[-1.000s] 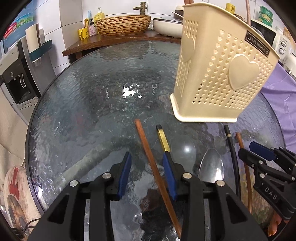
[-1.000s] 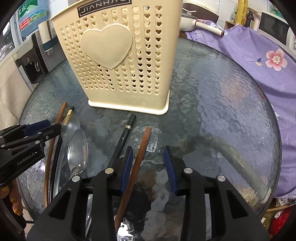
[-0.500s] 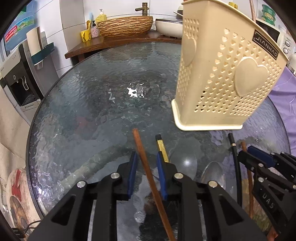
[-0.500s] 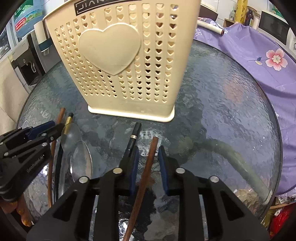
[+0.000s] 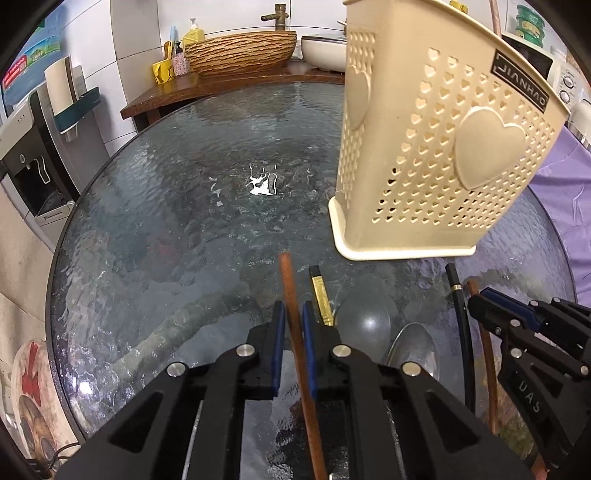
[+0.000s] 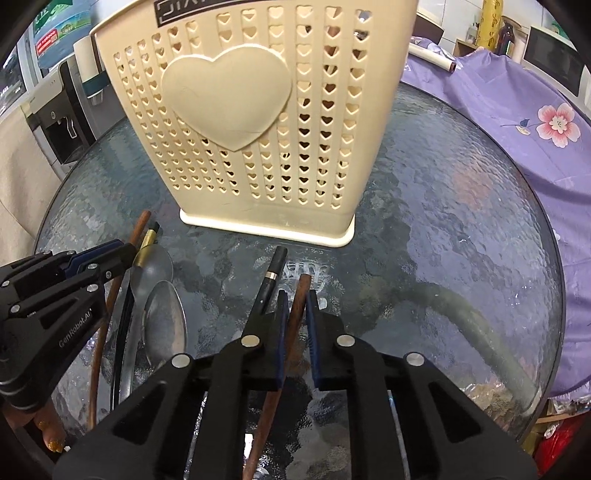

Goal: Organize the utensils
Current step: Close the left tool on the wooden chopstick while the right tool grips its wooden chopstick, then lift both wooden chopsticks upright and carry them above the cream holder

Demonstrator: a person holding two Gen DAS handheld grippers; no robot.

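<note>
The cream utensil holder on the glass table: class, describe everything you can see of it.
The cream utensil holder looks like plastic, its walls pierced with rows of small heart holes and bearing large raised hearts. A dark label sits near its rim. It widens toward the top above a flared base, standing upright on the glass table. Neither gripper touches it; chopsticks and spoons lie just before its base. Its contents cannot be made out.

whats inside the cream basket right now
Through the heart holes of the cream basket mostly pale inner walls show, with no clear utensil shape. In the left view a thin brown stick rises above its rim. The rest of the inside is hidden by the walls.
</note>
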